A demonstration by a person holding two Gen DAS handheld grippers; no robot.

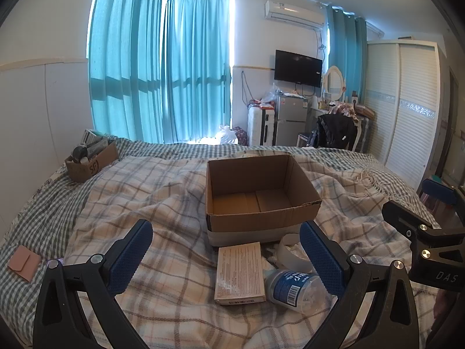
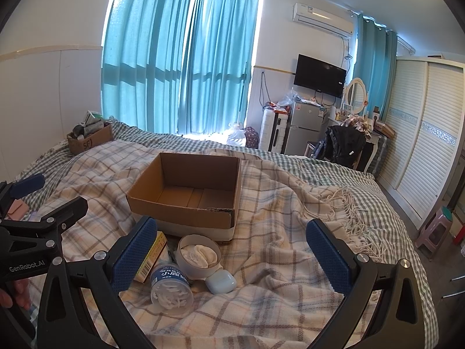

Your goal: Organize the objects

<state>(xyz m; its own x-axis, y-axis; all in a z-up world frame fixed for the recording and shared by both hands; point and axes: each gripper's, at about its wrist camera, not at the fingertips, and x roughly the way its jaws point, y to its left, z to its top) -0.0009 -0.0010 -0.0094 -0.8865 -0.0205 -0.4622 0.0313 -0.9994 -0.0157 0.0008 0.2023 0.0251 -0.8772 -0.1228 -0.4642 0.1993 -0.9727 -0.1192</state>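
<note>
Both grippers, left (image 1: 226,254) and right (image 2: 232,250), hover spread wide, holding nothing. Empty box (image 2: 186,192) sits mid-bed, open top up, likely the collecting bin. Carton (image 1: 240,273), jar (image 2: 171,289), tub (image 2: 199,254) and case (image 2: 221,282) cluster just before it.

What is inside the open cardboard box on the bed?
The cardboard box looks empty: both views show only bare bottom flaps. Its near wall hides the front strip of the floor. The small box, cotton-swab jar and round tub lie outside it.
</note>
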